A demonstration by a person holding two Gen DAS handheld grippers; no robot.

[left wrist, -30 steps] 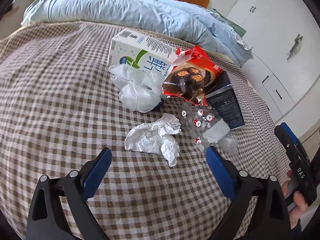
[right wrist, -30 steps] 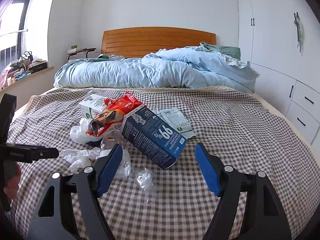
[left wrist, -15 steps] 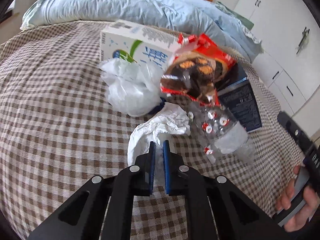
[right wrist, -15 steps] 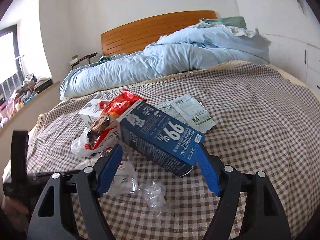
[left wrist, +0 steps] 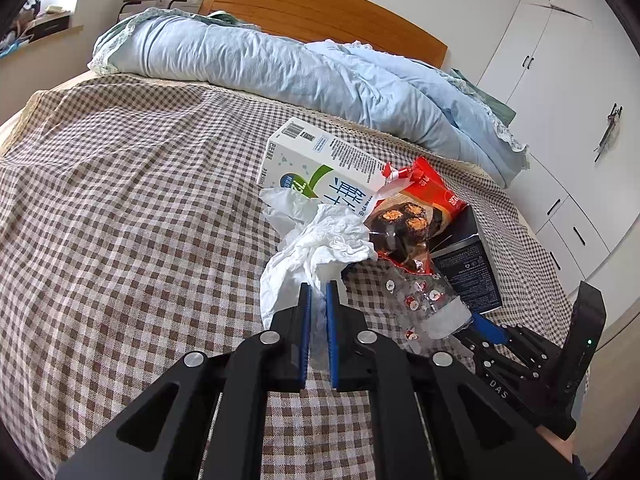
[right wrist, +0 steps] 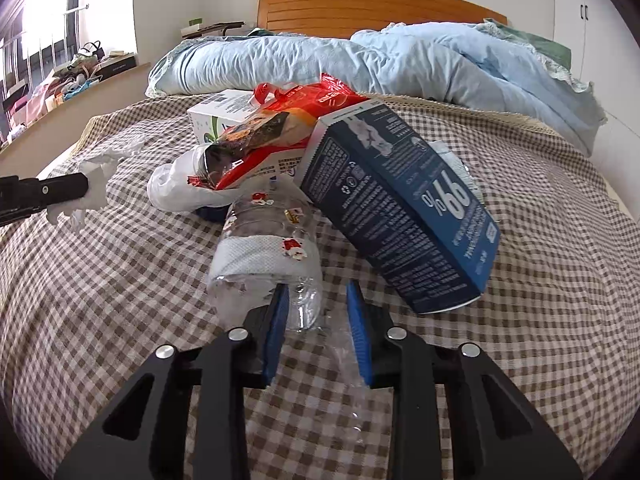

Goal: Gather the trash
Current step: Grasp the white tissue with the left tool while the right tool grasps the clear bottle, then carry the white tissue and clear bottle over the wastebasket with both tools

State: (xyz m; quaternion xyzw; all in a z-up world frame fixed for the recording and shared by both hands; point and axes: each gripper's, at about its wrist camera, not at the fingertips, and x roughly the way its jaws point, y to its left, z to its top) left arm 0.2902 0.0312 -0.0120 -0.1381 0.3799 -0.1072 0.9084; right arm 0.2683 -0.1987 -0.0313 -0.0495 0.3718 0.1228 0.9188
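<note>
The bed [left wrist: 120, 208] under its checked cover carries a trash heap near its middle: a dark blue carton [right wrist: 396, 208] — half hidden in the left view — leans over a crushed clear bottle [right wrist: 268, 256], with a red snack bag [right wrist: 280, 128] masking a white carton [left wrist: 320, 160]. The right hand-held gripper [right wrist: 316, 320] is half-closed around the bottle's base; contact is unclear. The left hand-held gripper [left wrist: 316, 320] pinches a crumpled tissue [left wrist: 320, 248], lifted off the bed.

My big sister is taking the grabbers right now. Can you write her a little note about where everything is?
Left tool: shut on the crumpled tissue, lifted off the bed.
Right tool: open, its fingers on either side of the clear plastic bottle, not gripping yet.
Still on the bed: blue box, red snack bag, white carton, white plastic bag.
No bin in view.
</note>
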